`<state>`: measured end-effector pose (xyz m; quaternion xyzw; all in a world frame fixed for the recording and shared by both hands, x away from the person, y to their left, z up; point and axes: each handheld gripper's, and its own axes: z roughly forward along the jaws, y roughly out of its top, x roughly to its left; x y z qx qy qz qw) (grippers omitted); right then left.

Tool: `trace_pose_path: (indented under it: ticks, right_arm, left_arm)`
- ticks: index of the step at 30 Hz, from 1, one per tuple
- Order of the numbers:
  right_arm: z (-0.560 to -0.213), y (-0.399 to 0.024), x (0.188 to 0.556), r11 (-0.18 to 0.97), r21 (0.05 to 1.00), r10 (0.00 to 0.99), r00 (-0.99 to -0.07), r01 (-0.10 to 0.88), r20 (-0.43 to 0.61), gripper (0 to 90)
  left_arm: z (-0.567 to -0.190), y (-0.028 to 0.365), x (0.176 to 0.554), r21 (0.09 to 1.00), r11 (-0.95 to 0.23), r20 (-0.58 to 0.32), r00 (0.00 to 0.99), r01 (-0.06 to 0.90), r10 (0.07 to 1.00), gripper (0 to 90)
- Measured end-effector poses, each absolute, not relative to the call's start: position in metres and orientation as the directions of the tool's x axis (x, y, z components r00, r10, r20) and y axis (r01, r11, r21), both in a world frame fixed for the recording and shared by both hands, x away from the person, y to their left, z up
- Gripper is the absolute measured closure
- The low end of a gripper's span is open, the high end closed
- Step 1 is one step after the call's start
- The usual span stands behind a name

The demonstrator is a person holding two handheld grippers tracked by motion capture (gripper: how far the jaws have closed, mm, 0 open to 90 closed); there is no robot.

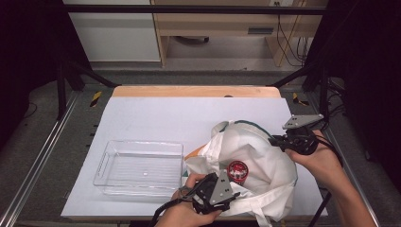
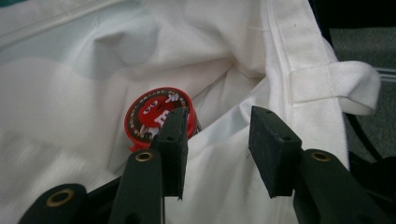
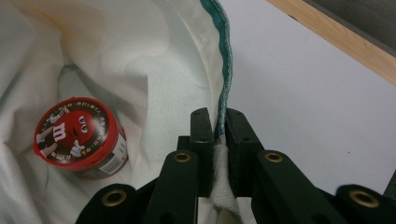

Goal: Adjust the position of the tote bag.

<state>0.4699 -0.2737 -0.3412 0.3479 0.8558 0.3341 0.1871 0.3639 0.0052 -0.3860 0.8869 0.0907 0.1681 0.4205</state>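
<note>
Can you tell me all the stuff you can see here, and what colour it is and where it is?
cloth bag: one, white with a green rim, right half of the table.
candy tub: one, red lid, inside the bag.
plastic tray: one, clear, left of the bag.
table sheet: one, white, under everything.
left gripper: one, black, jaws apart over the bag's near edge, nothing pinched.
right gripper: one, black, clamped on the bag's green rim.
hands: two, holding the grippers.

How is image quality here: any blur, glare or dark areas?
High view: table evenly lit, surroundings dark, soft glare on the clear tray. Left gripper view: near tongs soft, red-lidded tub slightly blurred, shadowed folds. Right gripper view: the tub's lid print is readable, white bag bright.
</note>
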Motion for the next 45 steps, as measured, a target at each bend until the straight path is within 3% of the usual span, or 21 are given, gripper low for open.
trace_pose_path:
  ticks: [3,8,12,18,23,26,36,39,45]
  right_arm:
    - [-0.341,-0.274,0.471,0.534,0.701,0.722,-0.687,0.472,-0.088,83.1]
    - [-0.339,-0.274,0.473,0.531,0.705,0.719,-0.690,0.469,-0.083,83.2]
    - [-0.339,-0.274,0.474,0.525,0.707,0.722,-0.688,0.474,-0.075,83.2]
    - [-0.337,-0.273,0.473,0.527,0.708,0.721,-0.689,0.470,-0.079,83.1]
    - [-0.335,-0.275,0.473,0.529,0.705,0.721,-0.689,0.473,-0.080,83.1]
    - [-0.336,-0.275,0.474,0.532,0.702,0.720,-0.689,0.472,-0.083,83.2]
    - [-0.336,-0.274,0.472,0.533,0.703,0.722,-0.686,0.471,-0.087,83.5]
    - [-0.338,-0.274,0.473,0.537,0.700,0.720,-0.688,0.470,-0.090,83.6]
    - [-0.349,-0.276,0.478,0.539,0.687,0.727,-0.681,0.488,-0.087,83.7]
  left_arm:
    - [-0.392,-0.001,0.375,0.735,-0.678,0.236,0.933,0.010,0.270,57.6]
    - [-0.399,0.003,0.385,0.734,-0.678,0.161,0.959,0.041,0.232,57.3]
    - [-0.402,0.003,0.383,0.710,-0.704,0.186,0.967,-0.011,0.172,52.1]
    - [-0.409,0.001,0.389,0.692,-0.722,0.153,0.978,-0.004,0.142,43.2]
    - [-0.414,-0.001,0.387,0.683,-0.731,0.160,0.978,-0.012,0.133,41.9]
    - [-0.415,0.000,0.387,0.681,-0.732,0.157,0.979,-0.010,0.133,45.9]
    - [-0.424,0.003,0.383,0.640,-0.768,0.153,0.975,0.025,0.159,81.4]
    - [-0.426,0.006,0.383,0.672,-0.738,0.128,0.973,0.058,0.193,85.3]
    - [-0.427,0.010,0.374,0.712,-0.700,0.162,0.959,0.049,0.233,86.8]
